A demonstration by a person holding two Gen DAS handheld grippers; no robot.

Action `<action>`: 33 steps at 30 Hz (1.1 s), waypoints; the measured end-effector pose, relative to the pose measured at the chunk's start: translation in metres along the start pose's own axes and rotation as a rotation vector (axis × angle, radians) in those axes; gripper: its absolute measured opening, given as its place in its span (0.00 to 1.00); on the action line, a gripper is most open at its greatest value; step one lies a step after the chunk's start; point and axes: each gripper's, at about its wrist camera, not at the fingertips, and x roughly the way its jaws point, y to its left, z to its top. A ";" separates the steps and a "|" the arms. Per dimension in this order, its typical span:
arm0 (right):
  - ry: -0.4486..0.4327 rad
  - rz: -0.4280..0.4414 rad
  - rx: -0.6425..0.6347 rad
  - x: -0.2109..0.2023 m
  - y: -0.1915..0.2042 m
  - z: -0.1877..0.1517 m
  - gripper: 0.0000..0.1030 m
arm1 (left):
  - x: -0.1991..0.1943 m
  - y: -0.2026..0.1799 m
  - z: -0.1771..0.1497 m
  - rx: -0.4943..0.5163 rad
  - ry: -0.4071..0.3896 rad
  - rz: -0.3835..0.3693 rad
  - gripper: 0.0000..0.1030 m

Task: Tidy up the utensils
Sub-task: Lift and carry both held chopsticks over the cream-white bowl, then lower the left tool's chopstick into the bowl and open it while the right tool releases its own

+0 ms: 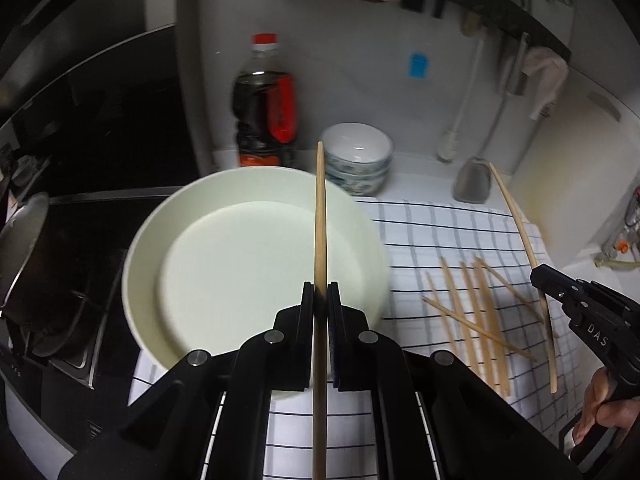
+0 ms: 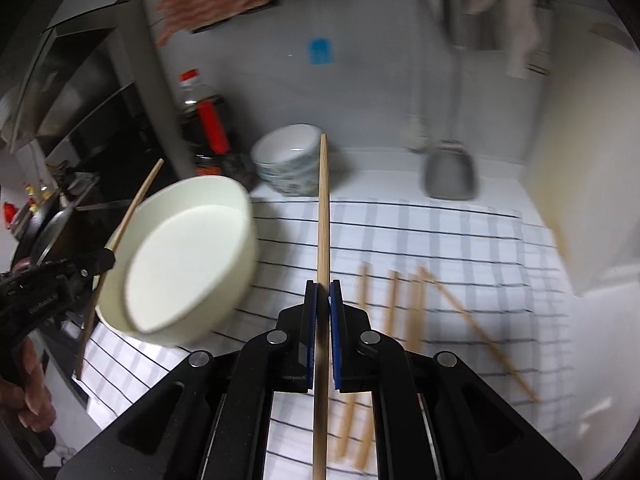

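My left gripper [image 1: 320, 292] is shut on a wooden chopstick [image 1: 320, 216] that points forward over a large white bowl [image 1: 224, 256]. My right gripper [image 2: 323, 290] is shut on another chopstick [image 2: 323, 208], held above the checked cloth [image 2: 400, 232]. The right gripper also shows in the left wrist view [image 1: 538, 276] with its chopstick [image 1: 520, 224]. The left gripper shows in the right wrist view [image 2: 106, 258], beside the white bowl [image 2: 180, 264]. Several loose chopsticks [image 1: 476, 312] lie on the cloth, also seen in the right wrist view [image 2: 412, 304].
A stack of patterned bowls [image 1: 356, 160] and a dark sauce bottle [image 1: 264, 100] stand at the back wall. A grey spatula [image 1: 472, 180] leans on the wall. A stove with a pan [image 1: 28, 248] lies to the left. A cutting board [image 2: 580, 200] stands at the right.
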 end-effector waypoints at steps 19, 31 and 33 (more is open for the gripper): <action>0.142 0.187 -0.043 0.132 0.143 0.056 0.06 | 0.074 0.094 0.012 -0.034 0.083 0.041 0.07; 0.251 0.164 0.023 0.179 0.143 0.052 0.06 | 0.111 0.111 0.012 -0.048 0.156 0.029 0.07; 0.268 0.158 0.026 0.186 0.142 0.053 0.06 | 0.116 0.112 0.012 -0.051 0.166 0.030 0.07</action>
